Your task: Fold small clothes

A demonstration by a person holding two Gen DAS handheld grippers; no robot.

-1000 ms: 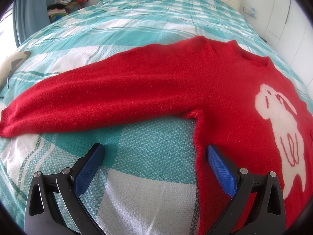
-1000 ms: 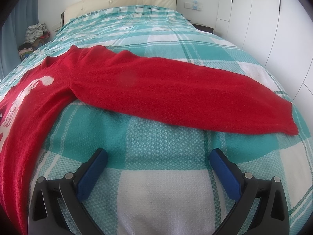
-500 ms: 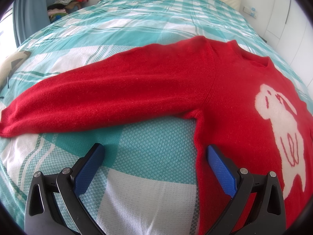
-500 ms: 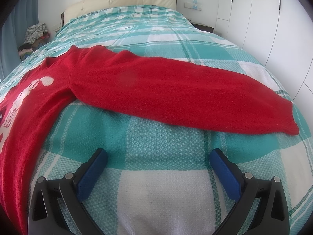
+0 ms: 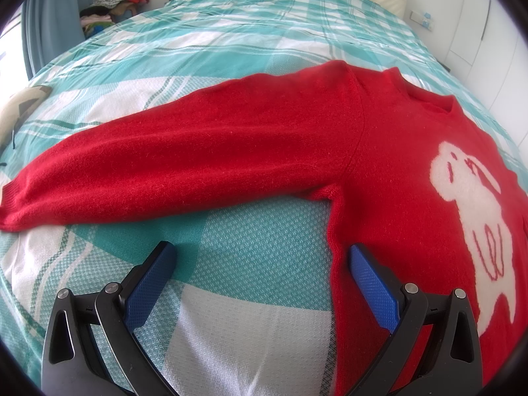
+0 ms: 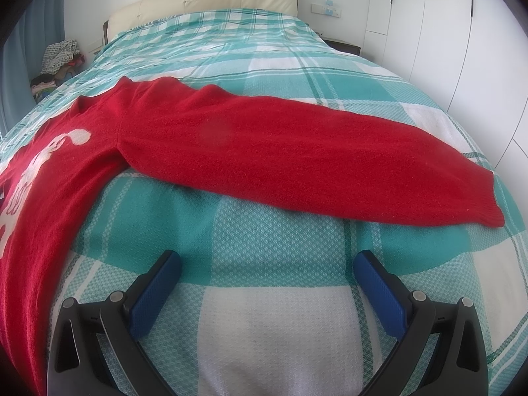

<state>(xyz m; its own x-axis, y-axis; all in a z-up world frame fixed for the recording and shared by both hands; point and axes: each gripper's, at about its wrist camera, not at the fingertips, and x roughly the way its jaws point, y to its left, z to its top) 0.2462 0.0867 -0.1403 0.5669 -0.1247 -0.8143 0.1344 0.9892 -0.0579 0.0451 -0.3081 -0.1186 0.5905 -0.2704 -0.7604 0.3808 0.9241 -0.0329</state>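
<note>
A red knit sweater [image 5: 379, 151] with a white dog figure [image 5: 472, 204] lies flat, front up, on the bed with both sleeves spread out. Its one sleeve [image 5: 158, 171] runs left across the left wrist view. My left gripper [image 5: 260, 257] hovers open just below the armpit, its right finger over the sweater's side edge. In the right wrist view the other sleeve [image 6: 313, 161] stretches right to its cuff [image 6: 491, 211]. Below that sleeve my right gripper [image 6: 267, 264] is open over bare bedspread, holding nothing.
A teal and white plaid bedspread [image 6: 264, 76] covers the bed, with a cream headboard [image 6: 204, 3] at the far end. A pile of clothes [image 5: 112, 3] sits beyond the far left corner. White wardrobe doors [image 6: 462, 39] line the right side.
</note>
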